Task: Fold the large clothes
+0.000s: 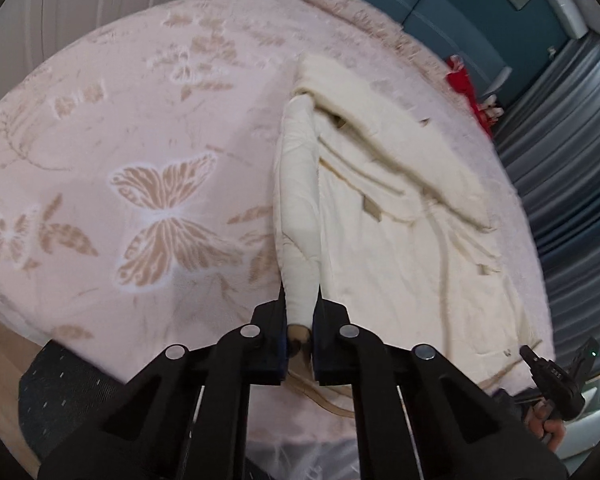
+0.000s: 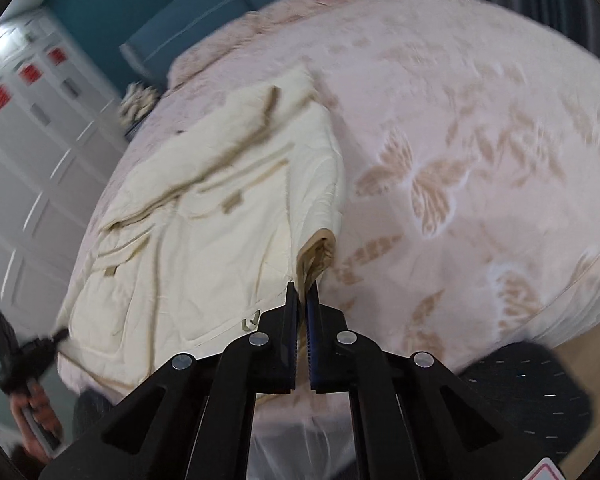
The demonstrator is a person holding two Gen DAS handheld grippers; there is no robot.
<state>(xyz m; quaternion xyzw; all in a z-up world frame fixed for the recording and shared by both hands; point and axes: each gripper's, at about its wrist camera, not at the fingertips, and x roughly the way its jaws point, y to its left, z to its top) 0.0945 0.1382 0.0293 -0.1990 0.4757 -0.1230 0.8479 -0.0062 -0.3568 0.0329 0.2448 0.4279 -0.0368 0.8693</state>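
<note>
Left wrist view: the left gripper point(image 1: 300, 300) has its jaws closed on a rolled sleeve point(image 1: 300, 216) of the cream coat point(image 1: 400, 208); the sleeve's tan cuff point(image 1: 299, 336) sits between the jaws. The coat lies spread on the bed point(image 1: 140, 120), along the bed's right side in this view and reaching to its near edge, on a pink cover with butterfly print. The right gripper point(image 1: 530, 354), held in a hand point(image 1: 548, 428), shows at the coat's near right corner. A red cloth point(image 1: 466, 84) lies at the bed's far right edge.

Right wrist view: the right gripper point(image 2: 302, 294) has its jaws pinched narrow on the coat's point(image 2: 204, 216) tan-lined corner point(image 2: 316, 256), near the bed's point(image 2: 480, 140) near edge. The coat spreads away toward the far left edge. The left gripper point(image 2: 60, 336) and its hand point(image 2: 36, 420) show blurred at the coat's near left corner.
</note>
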